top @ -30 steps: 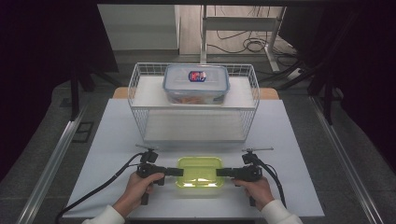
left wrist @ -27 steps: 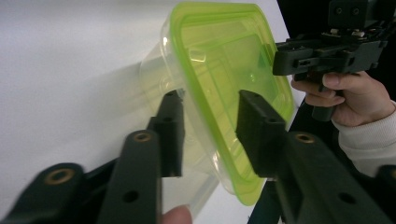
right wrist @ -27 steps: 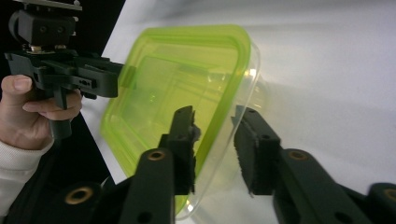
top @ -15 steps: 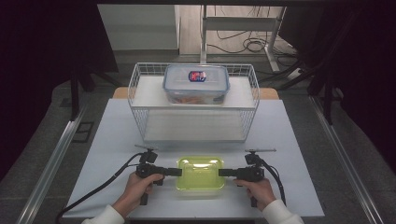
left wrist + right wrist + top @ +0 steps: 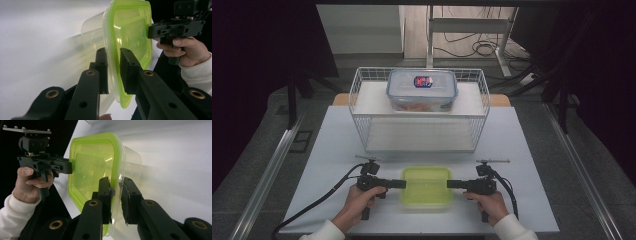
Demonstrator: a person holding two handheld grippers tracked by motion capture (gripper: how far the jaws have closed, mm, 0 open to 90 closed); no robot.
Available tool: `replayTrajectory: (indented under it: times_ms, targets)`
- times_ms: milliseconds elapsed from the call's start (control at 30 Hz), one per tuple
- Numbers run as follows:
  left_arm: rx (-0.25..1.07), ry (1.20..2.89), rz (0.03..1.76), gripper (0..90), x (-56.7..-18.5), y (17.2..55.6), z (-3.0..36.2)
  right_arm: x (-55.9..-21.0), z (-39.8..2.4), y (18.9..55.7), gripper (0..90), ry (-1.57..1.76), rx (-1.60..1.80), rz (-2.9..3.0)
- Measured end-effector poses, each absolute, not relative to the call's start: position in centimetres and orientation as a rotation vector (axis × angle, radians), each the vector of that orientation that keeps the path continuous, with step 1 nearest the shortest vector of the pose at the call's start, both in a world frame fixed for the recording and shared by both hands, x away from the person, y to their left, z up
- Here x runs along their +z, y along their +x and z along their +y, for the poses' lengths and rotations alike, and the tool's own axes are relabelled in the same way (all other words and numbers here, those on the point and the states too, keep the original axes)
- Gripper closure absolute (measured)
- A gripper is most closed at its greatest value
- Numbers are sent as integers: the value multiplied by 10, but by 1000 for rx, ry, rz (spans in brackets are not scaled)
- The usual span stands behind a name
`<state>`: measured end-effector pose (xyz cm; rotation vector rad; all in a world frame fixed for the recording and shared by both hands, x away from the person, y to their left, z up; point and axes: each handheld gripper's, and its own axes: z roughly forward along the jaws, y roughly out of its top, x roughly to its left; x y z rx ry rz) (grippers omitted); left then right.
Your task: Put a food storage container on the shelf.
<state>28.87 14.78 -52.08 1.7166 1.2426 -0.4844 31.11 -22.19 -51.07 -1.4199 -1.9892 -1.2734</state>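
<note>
A clear plastic container with a lime-green lid point(image 5: 426, 186) sits near the front edge of the white table point(image 5: 337, 145). My left gripper point(image 5: 403, 184) is shut on its left rim, and my right gripper point(image 5: 448, 184) on its right rim. In the left gripper view the jaws point(image 5: 113, 53) pinch the green lid edge point(image 5: 130, 32), having just been closing on it. The right gripper's jaws point(image 5: 116, 182) have likewise just been closing and pinch the opposite edge of the container point(image 5: 92, 167). Each gripper view also shows the other gripper point(image 5: 152, 31) point(image 5: 70, 167) across the lid.
A white wire basket point(image 5: 362, 107) stands behind the container at mid-table. A clear box with a blue-edged lid point(image 5: 422, 90) rests in it. Cables trail from both grippers toward the front edge. Metal rails run along both sides of the table.
Both grippers' jaws have closed onto the container's rim. The hands and the container have stayed in the same place.
</note>
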Motion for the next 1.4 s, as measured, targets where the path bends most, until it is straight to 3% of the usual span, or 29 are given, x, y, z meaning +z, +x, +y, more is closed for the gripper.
replayTrajectory:
  times_ms: [667, 1400]
  targets:
    - [-471, 1671, 1166, 815, -503, 283, 156, -495, -225, 307, 808, -1325, -1374, -1988]
    - [-397, 1637, 1084, 816, -458, 285, 167, -446, -216, 310, 810, -1216, -1515, -2086]
